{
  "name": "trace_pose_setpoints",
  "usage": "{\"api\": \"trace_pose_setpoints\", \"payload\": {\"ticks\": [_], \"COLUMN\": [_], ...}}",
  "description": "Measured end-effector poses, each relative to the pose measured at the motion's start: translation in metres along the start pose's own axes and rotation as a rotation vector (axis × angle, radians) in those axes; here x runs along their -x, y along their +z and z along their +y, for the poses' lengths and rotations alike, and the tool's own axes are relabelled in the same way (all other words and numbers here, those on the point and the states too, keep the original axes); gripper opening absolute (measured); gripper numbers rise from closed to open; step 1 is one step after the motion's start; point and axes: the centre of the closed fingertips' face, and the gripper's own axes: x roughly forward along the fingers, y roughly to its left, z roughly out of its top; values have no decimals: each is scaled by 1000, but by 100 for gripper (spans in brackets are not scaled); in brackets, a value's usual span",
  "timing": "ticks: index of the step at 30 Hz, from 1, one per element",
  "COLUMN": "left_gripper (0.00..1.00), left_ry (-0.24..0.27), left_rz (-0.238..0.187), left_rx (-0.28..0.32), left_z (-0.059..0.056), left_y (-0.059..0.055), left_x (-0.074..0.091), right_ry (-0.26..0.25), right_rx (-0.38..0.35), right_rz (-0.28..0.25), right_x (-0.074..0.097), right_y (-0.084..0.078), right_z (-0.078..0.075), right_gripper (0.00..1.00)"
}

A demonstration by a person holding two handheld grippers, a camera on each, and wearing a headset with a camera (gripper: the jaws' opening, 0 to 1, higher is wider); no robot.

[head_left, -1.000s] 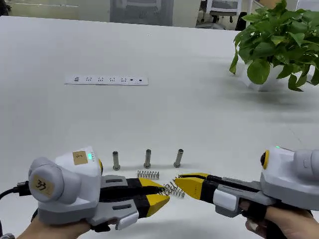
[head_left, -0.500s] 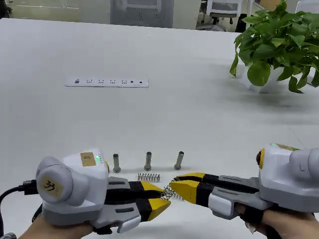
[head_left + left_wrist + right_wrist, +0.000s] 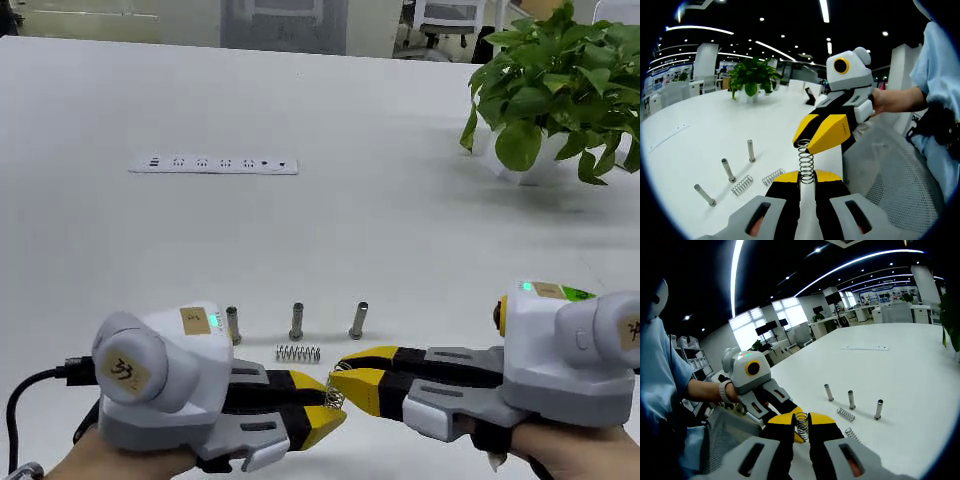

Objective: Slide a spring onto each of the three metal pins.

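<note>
We see a white table (image 3: 400, 220) spread across the head view, with a potted plant (image 3: 560, 80) at the upper right. At the lower left of that view the left gripper (image 3: 333, 400) points toward the right. At the lower right the right gripper (image 3: 340, 368) points toward the left, and their yellow tips meet just below the centre.

Both pairs of jaws are closed on the same spring (image 3: 806, 161), one at each end. In the left gripper view it rises from that gripper's tips at bottom centre, and its top coil sits in the other gripper's tips. In the right gripper view we find it pinched between the yellow tips at bottom centre.

A white power strip (image 3: 213, 163) lies flat at the upper left of the head view, well apart from the rest.

Just above the grippers, three pins stand upright in a row with bare shafts: the left pin (image 3: 233, 325), the middle pin (image 3: 297, 320) and the right pin (image 3: 359, 319).

A loose spring (image 3: 298, 352) lies on its side just below the middle pin. In the left gripper view a second loose spring (image 3: 772, 176) lies near it, left of bottom centre.
</note>
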Motion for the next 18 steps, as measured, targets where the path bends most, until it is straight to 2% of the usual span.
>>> {"api": "trace_pose_setpoints", "payload": {"ticks": [5,13,18], "left_gripper": [9,9,9], "left_ry": [-5,-3,8], "left_rz": [8,43,35], "left_rx": [-4,-36,-61], "left_z": [-2,-2,-2], "left_y": [-2,-11,-13], "left_x": [-1,-3,-2], "right_ry": [1,-5,-5], "right_rx": [31,116,158], "right_rz": [22,93,116], "right_x": [0,-2,-1], "right_y": [-2,-12,-13], "right_z": [1,3,1], "right_gripper": [12,12,13]}}
